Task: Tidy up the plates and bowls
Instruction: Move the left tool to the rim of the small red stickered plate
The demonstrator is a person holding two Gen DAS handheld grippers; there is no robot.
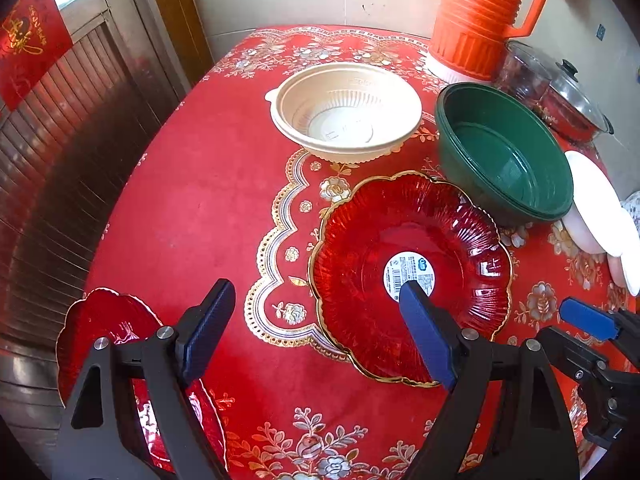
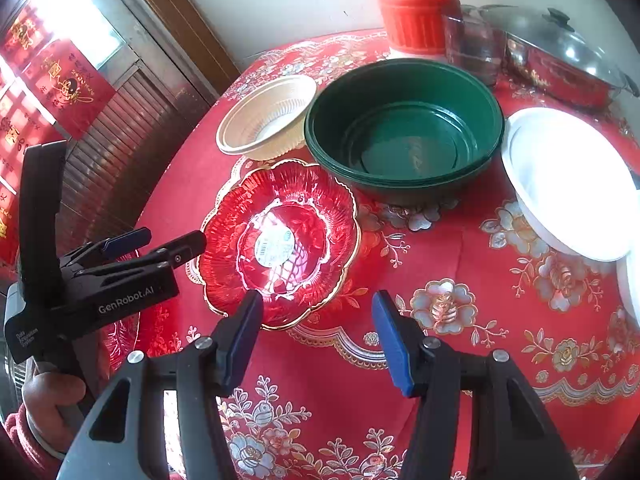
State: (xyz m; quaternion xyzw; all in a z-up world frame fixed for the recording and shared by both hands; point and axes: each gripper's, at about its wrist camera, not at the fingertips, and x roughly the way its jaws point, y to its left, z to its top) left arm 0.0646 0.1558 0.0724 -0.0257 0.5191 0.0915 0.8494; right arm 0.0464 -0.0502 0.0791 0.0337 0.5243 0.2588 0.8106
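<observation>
Left wrist view: left gripper (image 1: 316,304) spread wide above the red floral tablecloth (image 1: 192,208), nothing between the pads. Red glass plate (image 1: 408,276) with gold scalloped rim and a white sticker (image 1: 410,270) lying flat at centre right, its near side crossed by the right-hand blue finger (image 1: 426,336); touching or hovering, cannot tell. Second red glass plate (image 1: 108,320) at 8 o'clock, at the table edge, half hidden behind the gripper's frame. Beige plastic bowl (image 1: 346,110) at 12 o'clock, well apart from the plate. Green bowl (image 1: 504,152) at 2 o'clock, just beside the plate's far rim. White plates (image 1: 596,208) stacked at 3 o'clock, beyond the green bowl. Orange thermos (image 1: 480,12) and lidded glass pot (image 1: 568,100) against the wall at 1 o'clock. Right gripper (image 1: 588,320) poking in at 4 o'clock.

Right wrist view: right gripper (image 2: 318,300) partly open and empty, left pad over the near rim of the red glass plate (image 2: 280,240), contact not clear. Left gripper (image 2: 156,242) at 9 o'clock, gripped by a hand (image 2: 48,396) in a red sleeve, tips next to the plate's left rim. Green bowl (image 2: 404,136) at 12 o'clock, touching or nearly touching the plate's far edge. White plates (image 2: 568,184) at 2 o'clock.
</observation>
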